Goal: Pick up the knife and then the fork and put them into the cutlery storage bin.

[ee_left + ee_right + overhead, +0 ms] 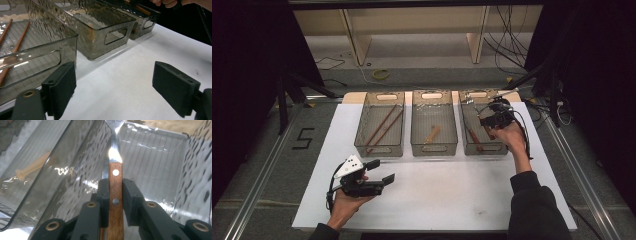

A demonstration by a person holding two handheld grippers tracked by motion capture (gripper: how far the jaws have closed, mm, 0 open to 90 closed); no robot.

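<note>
Over the rightmost smoky clear-plastic bin (502,148), right gripper (115,192) clamped on a wooden-handled, riveted steel utensil (115,182) held inside that bin; left gripper (379,171) gaping wide, empty, over the white tabletop (437,195) near the left bin (37,50).

White table (432,200) on a grey floor (592,165), lit from above. Metal rails (254,192) along the left and right sides. Black "5" (303,138) marked on floor off the table's left edge. Black curtains (242,75) at both sides. Beyond the far edge, wooden shelf legs (354,42), loose black cables (507,47), a yellow ring (380,74).
</note>
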